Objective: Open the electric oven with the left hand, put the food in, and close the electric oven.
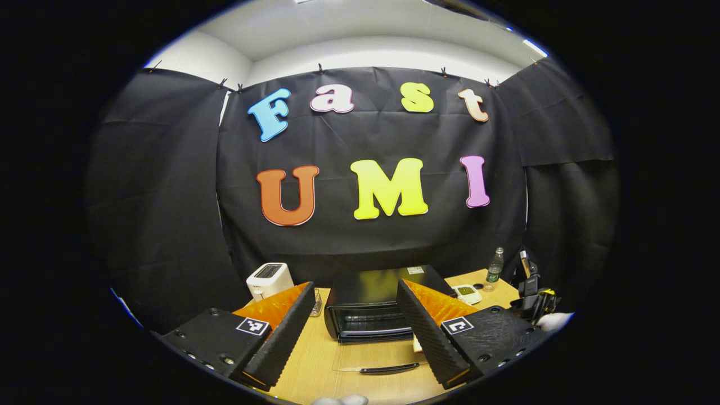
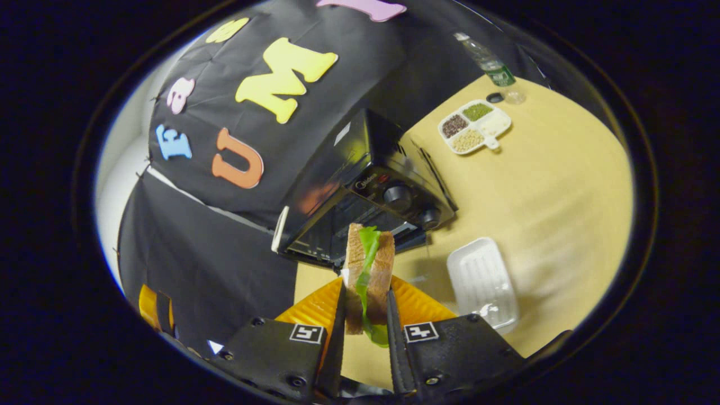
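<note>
the oven (image 2: 365,180) has a glossy black shell that looks like metal, catching reflections on top. the table (image 2: 551,191) is smooth, matt, pale wood-look board. the tray (image 2: 482,281) seems glossy white plastic with ribs. the sandwich (image 2: 368,264) bread looks rough and porous. the bottle (image 1: 495,265) is clear plastic.

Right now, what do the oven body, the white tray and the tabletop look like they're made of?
Oven: looks like black painted or enamelled metal, glossy, since its top mirrors the wall.
White tray: probably plastic or foam, ribbed floor with a slight sheen.
Tabletop: light wood or wood-look laminate, matte, with no grain clear enough to tell which.
</note>
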`<state>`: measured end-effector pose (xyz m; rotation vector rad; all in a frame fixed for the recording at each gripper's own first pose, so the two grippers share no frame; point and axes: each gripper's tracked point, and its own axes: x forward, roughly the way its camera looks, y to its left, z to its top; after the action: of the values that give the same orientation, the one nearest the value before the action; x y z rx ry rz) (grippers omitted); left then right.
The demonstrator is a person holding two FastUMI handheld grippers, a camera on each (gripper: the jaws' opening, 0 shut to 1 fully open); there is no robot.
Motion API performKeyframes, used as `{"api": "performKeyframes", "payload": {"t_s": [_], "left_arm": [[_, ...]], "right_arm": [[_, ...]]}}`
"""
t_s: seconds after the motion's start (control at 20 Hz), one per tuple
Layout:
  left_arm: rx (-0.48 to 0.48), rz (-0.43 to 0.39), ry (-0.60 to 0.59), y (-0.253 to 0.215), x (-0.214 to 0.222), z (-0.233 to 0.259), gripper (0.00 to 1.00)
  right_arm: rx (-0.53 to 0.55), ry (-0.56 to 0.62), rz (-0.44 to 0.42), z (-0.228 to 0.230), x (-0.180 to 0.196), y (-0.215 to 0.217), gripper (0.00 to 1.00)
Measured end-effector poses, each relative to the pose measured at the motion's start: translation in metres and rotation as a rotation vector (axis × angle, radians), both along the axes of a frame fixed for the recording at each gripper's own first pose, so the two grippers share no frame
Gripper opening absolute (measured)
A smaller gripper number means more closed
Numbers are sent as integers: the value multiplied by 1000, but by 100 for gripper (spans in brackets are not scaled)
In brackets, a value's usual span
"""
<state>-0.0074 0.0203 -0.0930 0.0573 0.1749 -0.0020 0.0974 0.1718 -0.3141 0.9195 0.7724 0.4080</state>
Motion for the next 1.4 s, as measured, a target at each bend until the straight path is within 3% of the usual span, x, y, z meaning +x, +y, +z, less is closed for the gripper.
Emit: {"api": "performKeyframes", "payload": {"t_s": [0.4,0.6,0.65,0.7,0.75,0.8,0.95,1.0,1.05,1.15,1.2,1.35,1.4], "left_arm": [[55,-35,31,23,-3,-4,95],[54,-35,38,28,-1,-8,95],[52,-38,39,29,-1,-9,95],[52,-43,41,30,1,-11,95],[56,-45,51,31,1,-15,95],[58,-48,55,33,2,-17,95],[67,-58,66,34,8,-22,95],[68,-61,77,33,9,-25,95],[68,-67,79,33,9,-28,95],[68,-74,87,33,10,-33,95],[67,-76,94,32,9,-35,95],[61,-79,101,31,8,-39,95],[60,-78,102,31,7,-38,95]], "right_arm": [[246,29,-212,-27,53,80,38],[283,15,-297,-40,88,100,38],[290,17,-313,-42,96,105,34],[290,14,-338,-44,102,106,38],[288,8,-364,-45,108,108,34],[282,2,-380,-46,113,110,38],[296,-21,-458,-49,128,105,38],[294,-24,-477,-52,130,102,34],[297,-19,-500,-56,134,100,38],[300,-15,-508,-62,141,102,34],[284,-15,-509,-64,142,103,38],[143,-54,-476,-63,142,101,34],[50,-70,-455,-64,139,100,40]]}}
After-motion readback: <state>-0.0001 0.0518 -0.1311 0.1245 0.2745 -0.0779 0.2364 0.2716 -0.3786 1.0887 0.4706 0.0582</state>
